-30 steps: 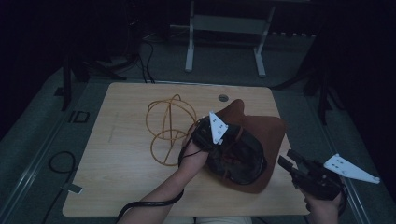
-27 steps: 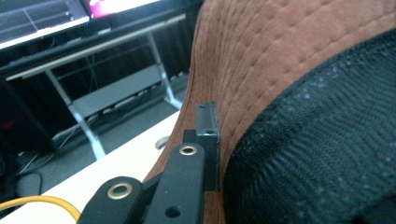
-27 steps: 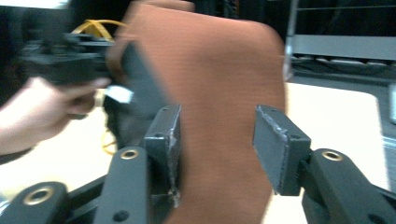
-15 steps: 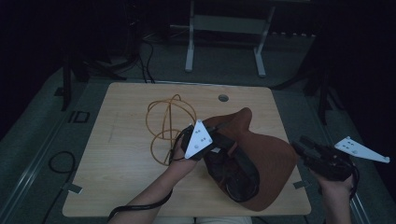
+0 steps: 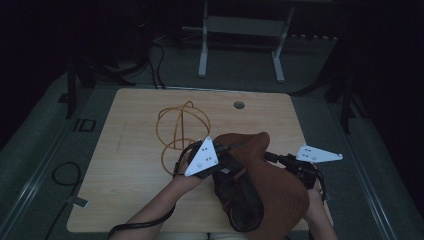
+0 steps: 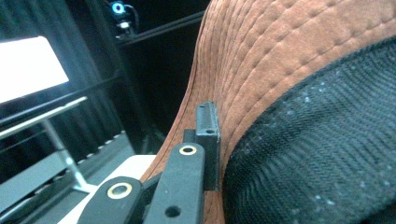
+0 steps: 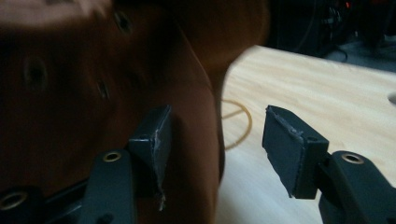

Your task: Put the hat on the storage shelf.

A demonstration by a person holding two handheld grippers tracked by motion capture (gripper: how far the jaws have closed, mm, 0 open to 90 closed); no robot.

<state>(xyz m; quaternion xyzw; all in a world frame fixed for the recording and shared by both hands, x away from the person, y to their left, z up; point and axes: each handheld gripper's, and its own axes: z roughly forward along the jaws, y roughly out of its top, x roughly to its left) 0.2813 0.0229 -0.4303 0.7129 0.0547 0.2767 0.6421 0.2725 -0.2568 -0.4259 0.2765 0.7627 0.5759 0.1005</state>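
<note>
A brown cloth hat [image 5: 280, 195] with a black lining [image 5: 240, 200] is held up over the near right part of the wooden table [image 5: 130, 115]. My left gripper [image 5: 226, 150] is shut on its brim; in the left gripper view the jaws [image 6: 205, 140] pinch the stitched brown edge [image 6: 280, 56] beside the black lining. My right gripper [image 5: 272, 159] is at the hat's right side. Its jaws have just been opening and now stand open [image 7: 215, 133], with the brown cloth [image 7: 93, 93] against the left pad [image 7: 156, 135] and reaching into the gap, unpressed.
An orange wire frame [image 5: 182, 125] lies on the table left of the hat, and part of it is visible past the right jaws [image 7: 243, 126]. A round cable hole [image 5: 239, 105] is near the far edge. A metal stand [image 5: 240, 30] is beyond the table.
The left gripper drew the hat left and nearer, raising it off the table. The right gripper swung in from the table's right edge to the hat, jaws wider.
</note>
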